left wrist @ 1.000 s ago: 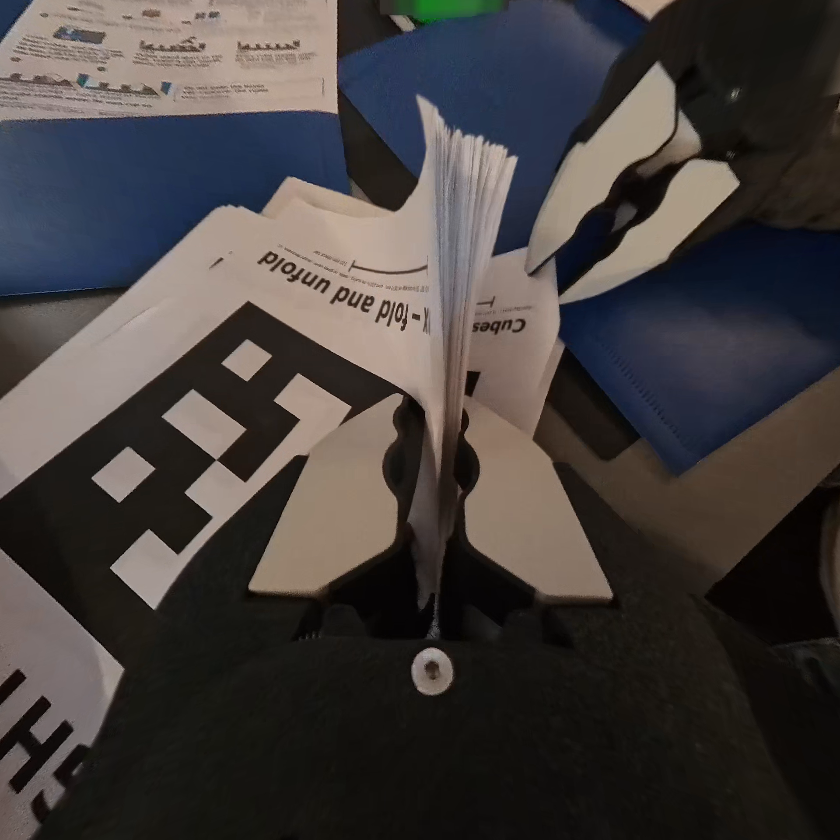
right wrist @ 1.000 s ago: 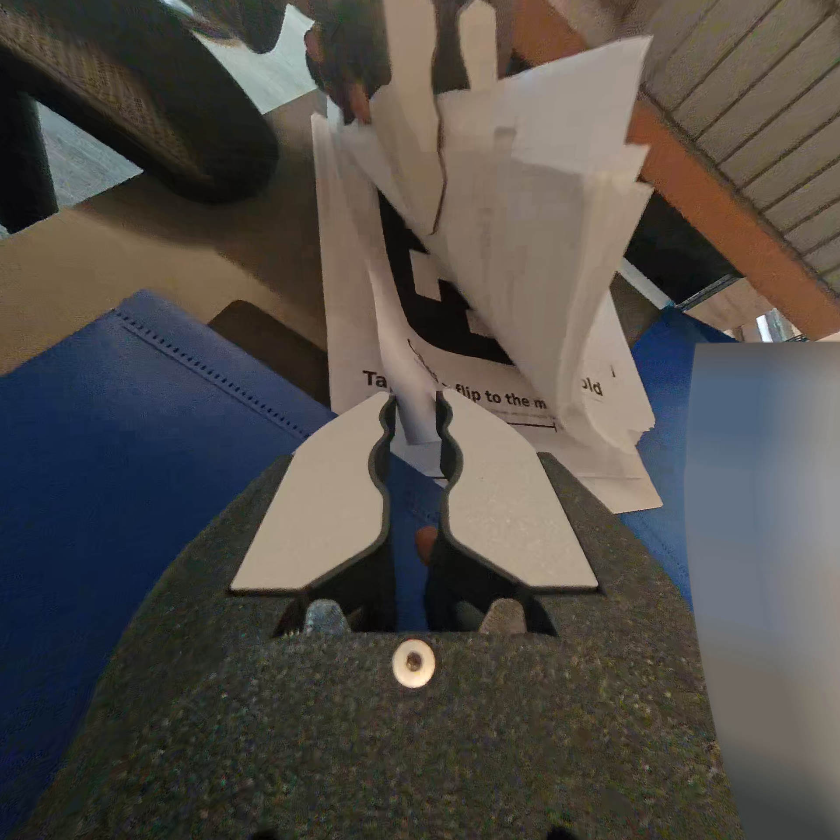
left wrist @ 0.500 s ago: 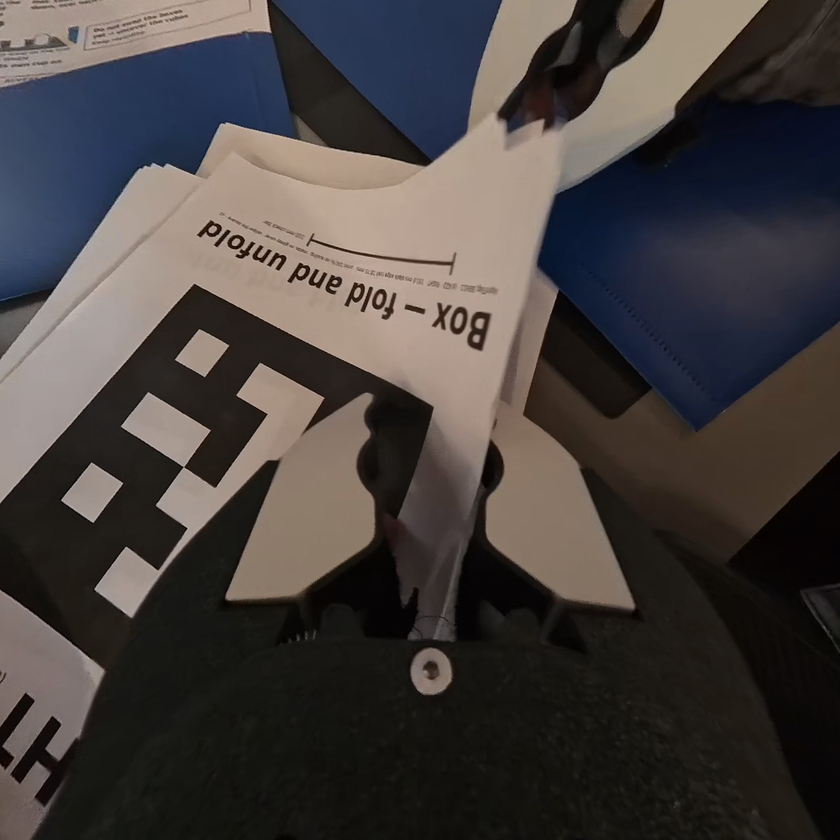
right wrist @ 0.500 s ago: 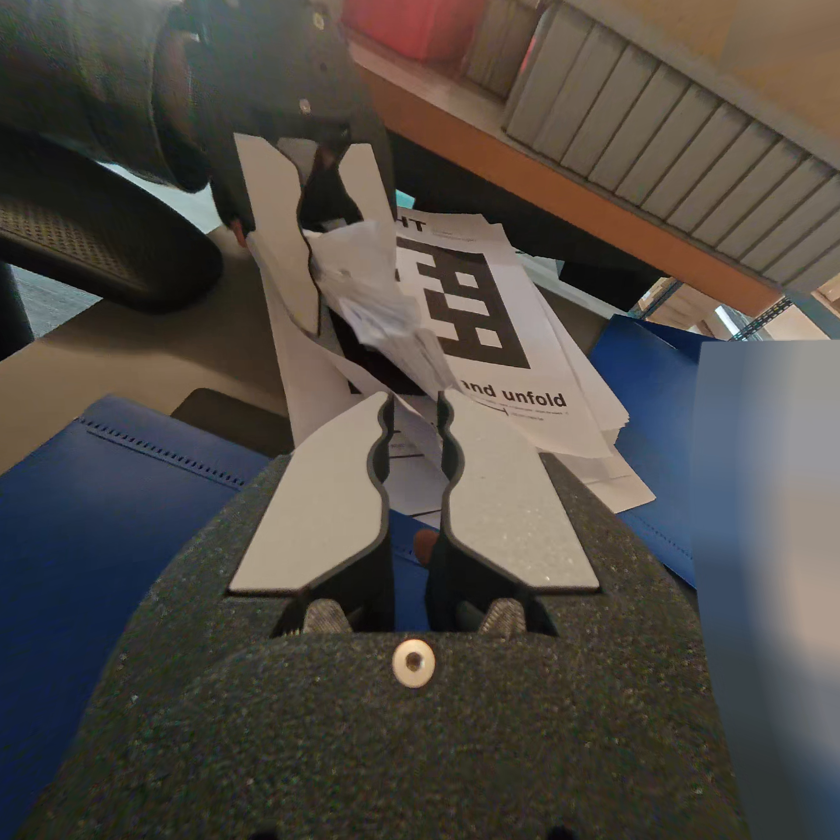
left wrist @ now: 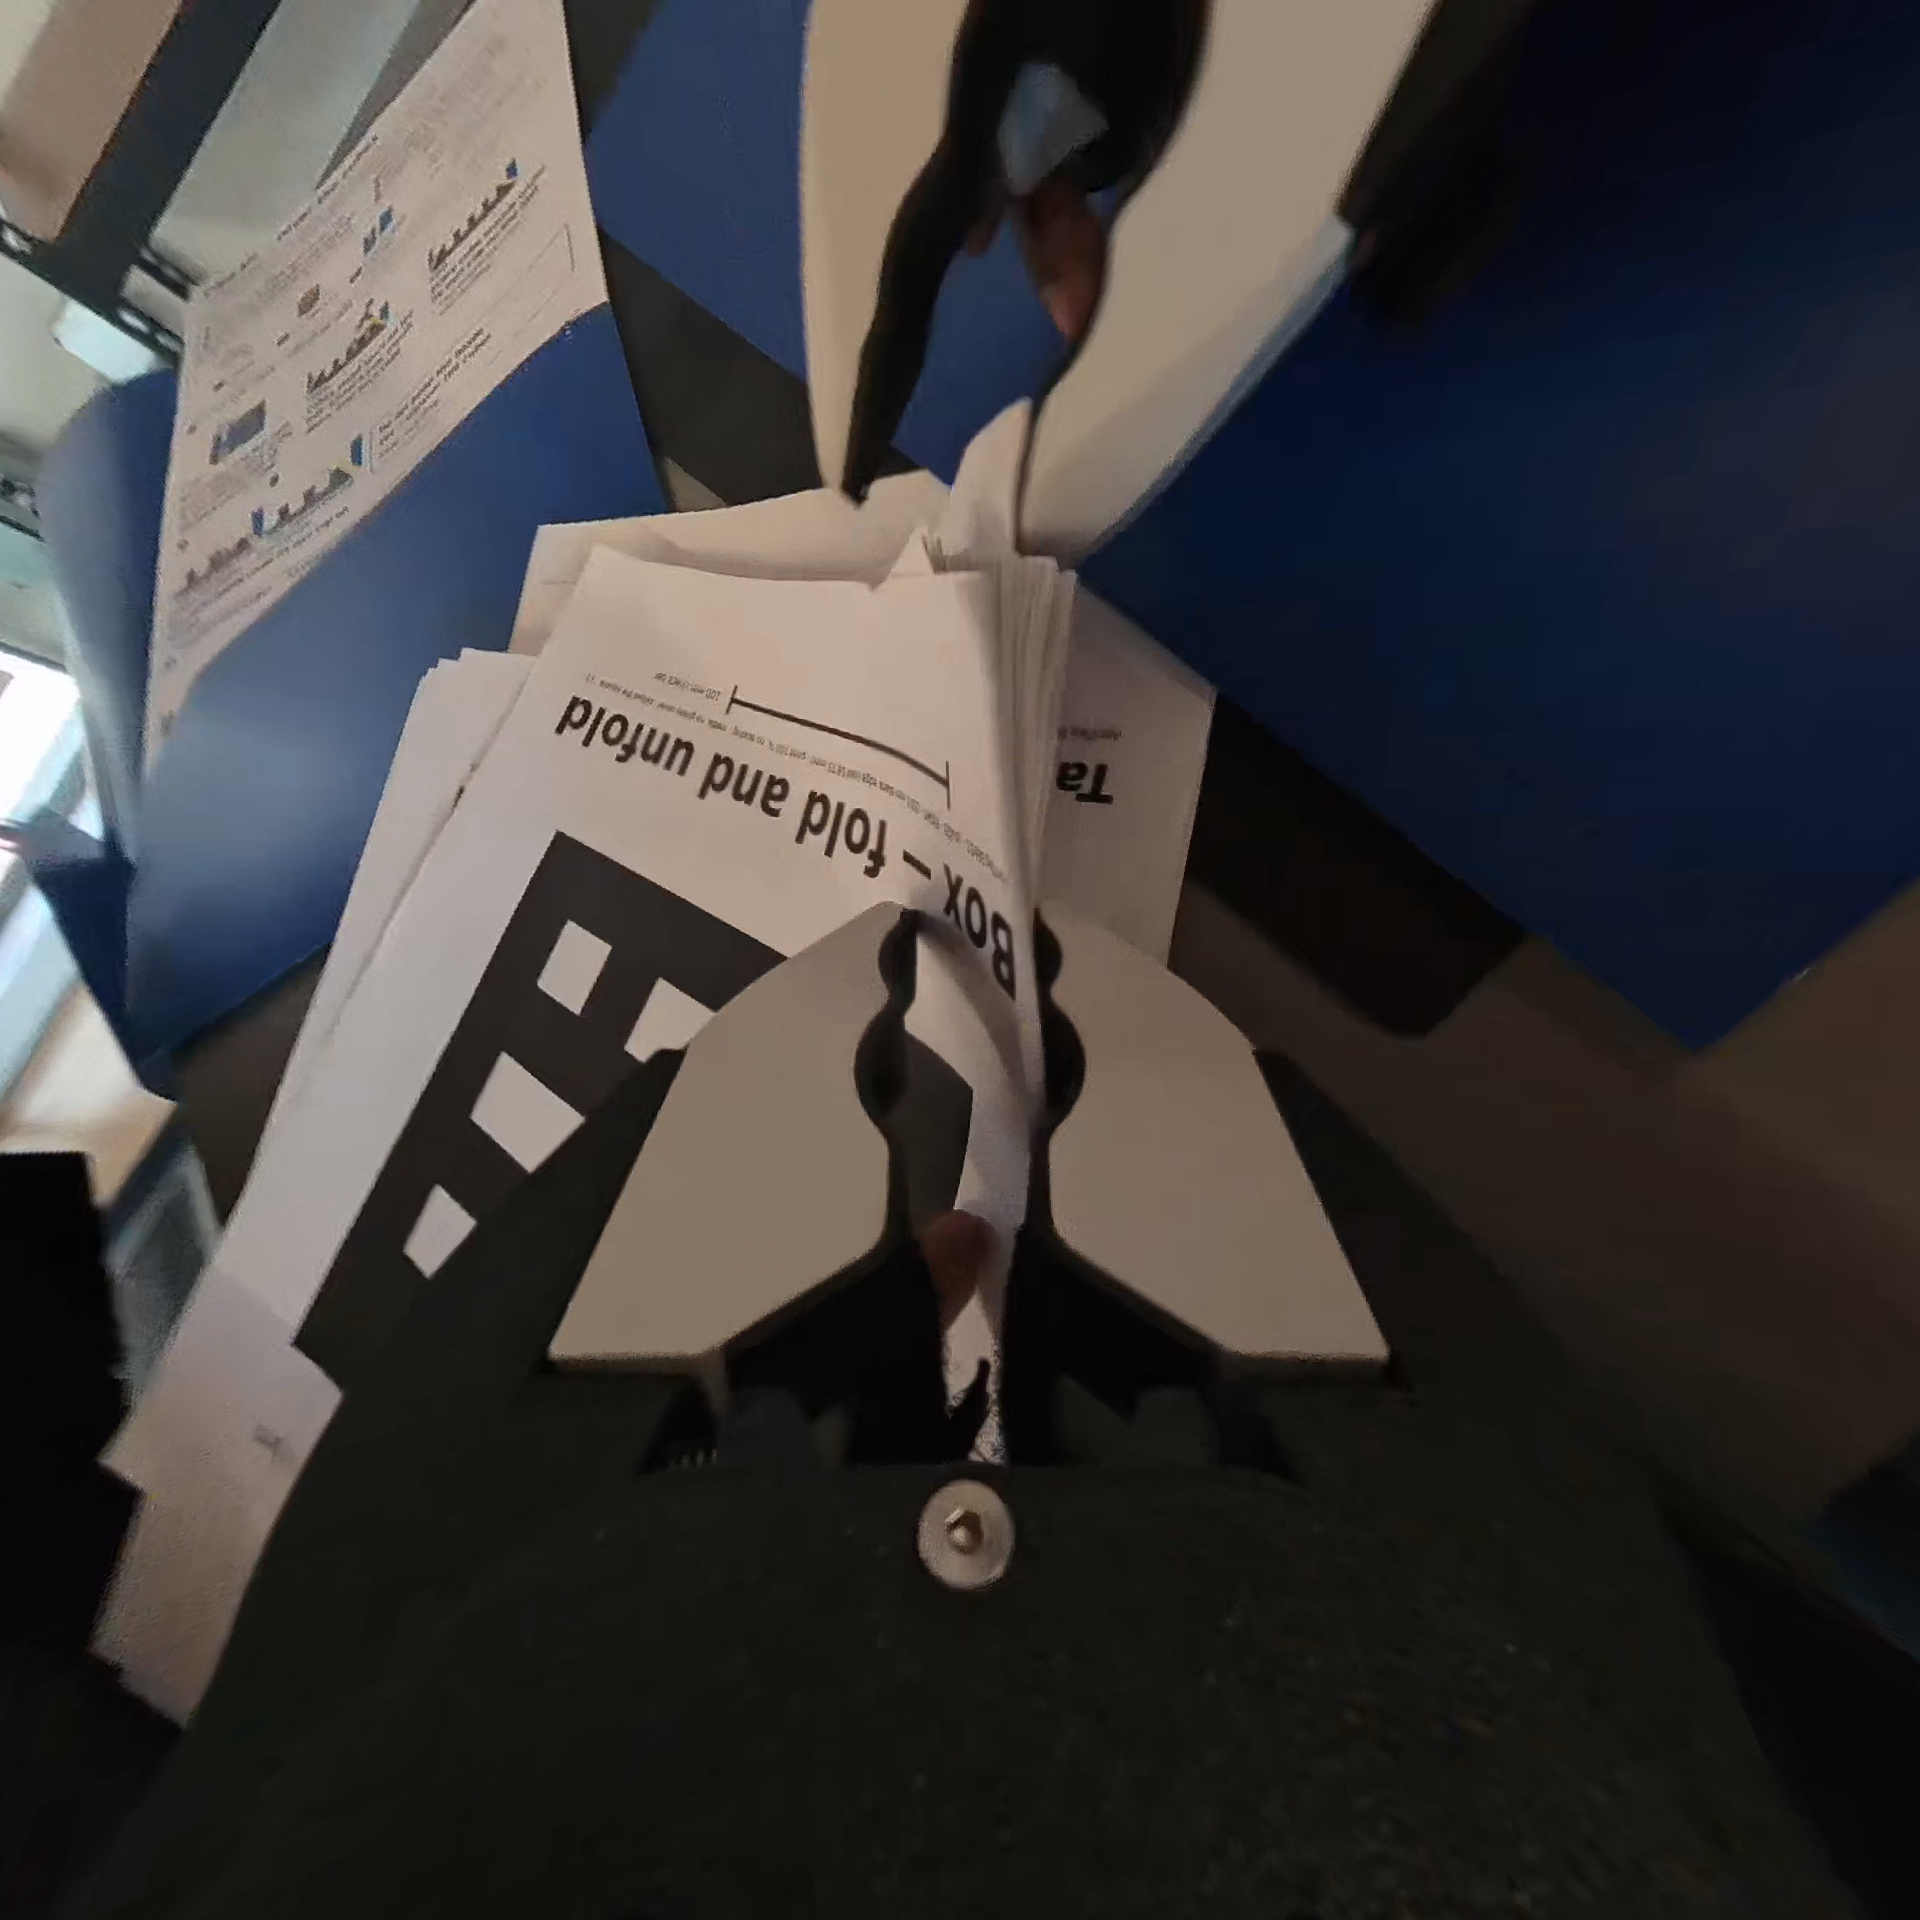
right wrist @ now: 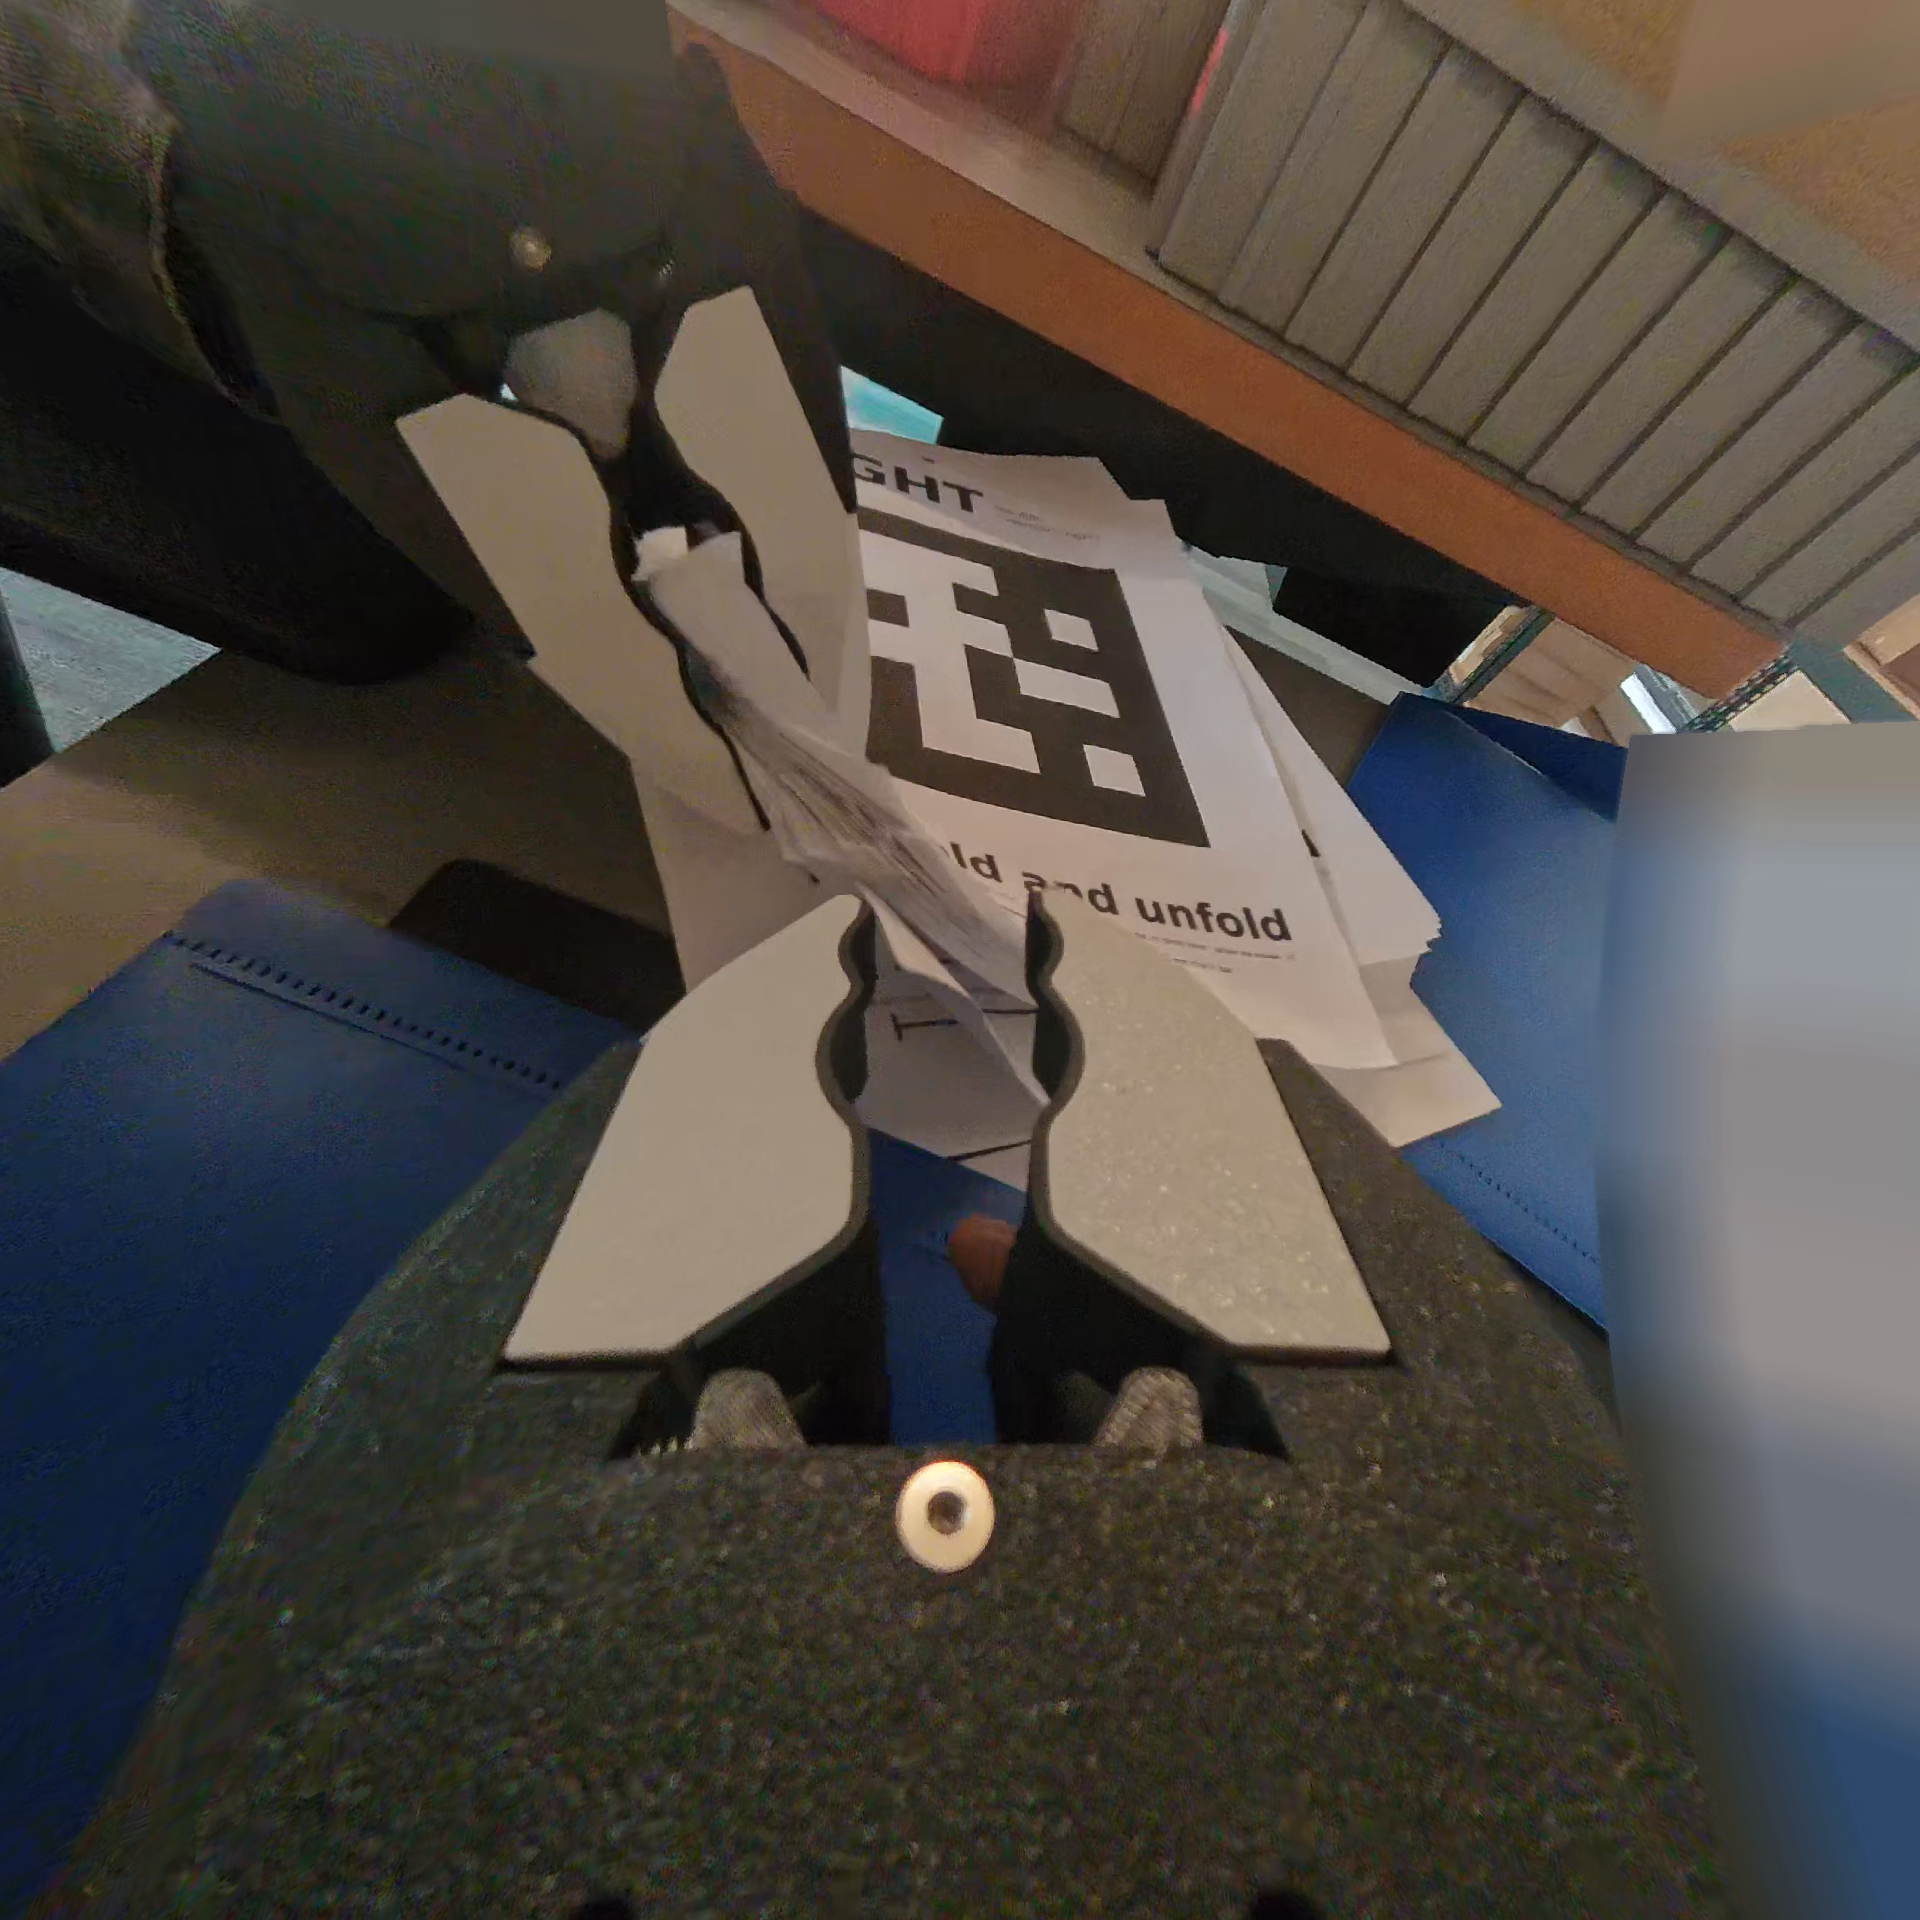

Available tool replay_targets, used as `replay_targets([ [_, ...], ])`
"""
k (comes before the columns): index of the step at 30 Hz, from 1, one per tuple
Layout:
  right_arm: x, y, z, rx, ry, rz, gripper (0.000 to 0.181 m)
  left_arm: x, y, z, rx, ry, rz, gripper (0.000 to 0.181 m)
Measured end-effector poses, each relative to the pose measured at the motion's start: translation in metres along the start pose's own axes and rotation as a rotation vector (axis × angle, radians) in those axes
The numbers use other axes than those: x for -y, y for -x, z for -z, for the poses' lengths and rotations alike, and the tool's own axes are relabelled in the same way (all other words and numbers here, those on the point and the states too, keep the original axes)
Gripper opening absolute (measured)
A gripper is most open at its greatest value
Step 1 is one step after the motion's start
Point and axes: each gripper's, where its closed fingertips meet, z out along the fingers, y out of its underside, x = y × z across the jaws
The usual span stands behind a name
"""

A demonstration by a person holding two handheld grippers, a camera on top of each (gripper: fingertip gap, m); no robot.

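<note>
The left gripper (left wrist: pixel 971 966) has its jaws clamped on the near edge of a paper stack (left wrist: pixel 810 748) over the tabletop (right wrist: pixel 260 769). The right gripper (right wrist: pixel 945 925), jaws apart, straddles the stack's far edge, its long axis running between the two over a blue folder (right wrist: pixel 260 1122).

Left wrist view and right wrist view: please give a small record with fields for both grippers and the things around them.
left gripper: shut on the edge of the paper stack
right gripper: open, with the far end of that edge between its fingers
paper stack: white sheets, the top one printed with a black square pattern
blue folders: under and beside the paper stack
</note>
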Motion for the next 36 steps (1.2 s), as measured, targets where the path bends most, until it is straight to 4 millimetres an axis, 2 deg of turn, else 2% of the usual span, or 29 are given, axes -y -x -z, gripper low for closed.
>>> replay_targets([
  [1,0.002,-0.001,0.005,-0.014,-0.023,-0.006,0.028,0.0,0.001,0.001,-0.016,-0.011,0.04,0.02],
  [4,0.008,-0.003,0.023,-0.068,-0.088,-0.042,0.033,0.0,0.001,0.001,-0.031,-0.032,0.073,0.02],
  [9,0.013,0.017,0.049,-0.054,-0.135,-0.025,0.035,0.002,0.004,0.004,-0.037,-0.062,0.103,0.018],
  [14,0.011,0.019,0.051,-0.006,-0.123,-0.069,0.032,0.003,0.004,0.008,-0.047,-0.067,0.123,0.017],
  [15,0.001,0.028,0.048,0.074,-0.026,-0.075,0.027,0.003,0.005,0.009,-0.054,-0.076,0.141,0.017],
  [17,-0.033,0.041,0.049,0.226,0.313,-0.051,0.033,0.004,0.007,0.01,-0.075,-0.097,0.182,0.017],
  [19,-0.056,0.031,0.055,0.229,0.553,0.041,0.039,0.003,0.007,0.012,-0.103,-0.109,0.205,0.017],
  [20,-0.057,0.029,0.054,0.239,0.575,0.07,0.038,0.002,0.007,0.014,-0.115,-0.11,0.209,0.017],
  [27,-0.044,0.045,0.011,0.266,0.501,-0.043,0.03,0.003,0.019,0.026,-0.131,-0.183,0.313,0.015],
  [29,-0.04,0.043,0.004,0.229,0.465,-0.007,0.029,0.004,0.021,0.029,-0.142,-0.206,0.34,0.015],
  [33,-0.024,0.033,-0.001,0.135,0.362,0.181,0.03,0.003,0.021,0.03,-0.162,-0.22,0.363,0.016],
  [36,-0.006,0.02,-0.002,0.083,0.288,0.174,0.029,0.003,0.021,0.029,-0.167,-0.221,0.369,0.016],
])
